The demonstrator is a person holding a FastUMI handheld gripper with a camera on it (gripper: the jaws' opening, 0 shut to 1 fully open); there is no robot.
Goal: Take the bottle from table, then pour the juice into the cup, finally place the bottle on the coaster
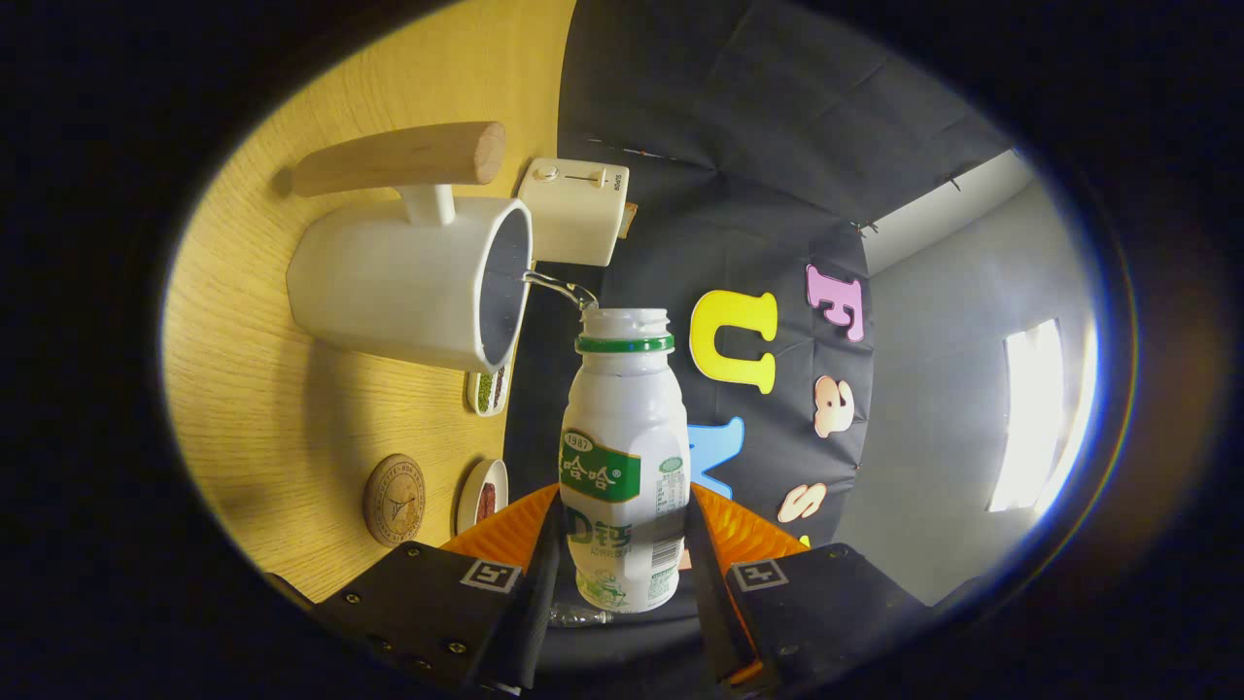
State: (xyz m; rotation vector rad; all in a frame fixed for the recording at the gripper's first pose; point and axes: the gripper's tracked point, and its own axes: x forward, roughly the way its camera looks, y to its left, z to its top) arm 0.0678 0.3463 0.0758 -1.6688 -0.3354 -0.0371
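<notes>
My gripper (623,544) is shut on a white plastic bottle (624,447) with a green label and a green neck ring; its cap is off. The whole view is rolled on its side, so the bottle is tipped toward the cup. A thin clear stream (556,284) runs from the bottle's mouth into the open mouth of a white cup (408,282) with a wooden handle (398,160). The cup stands on the wooden table (262,408), just beyond the bottle's mouth. A round wooden coaster (394,499) lies on the table, nearer to my fingers than the cup.
A cream toaster (575,209) stands behind the cup against the black cloth wall. Two small white dishes (483,493) (488,391) with dark contents sit on the table near the wall, between the cup and the coaster. A bright window (1035,418) is off to the side.
</notes>
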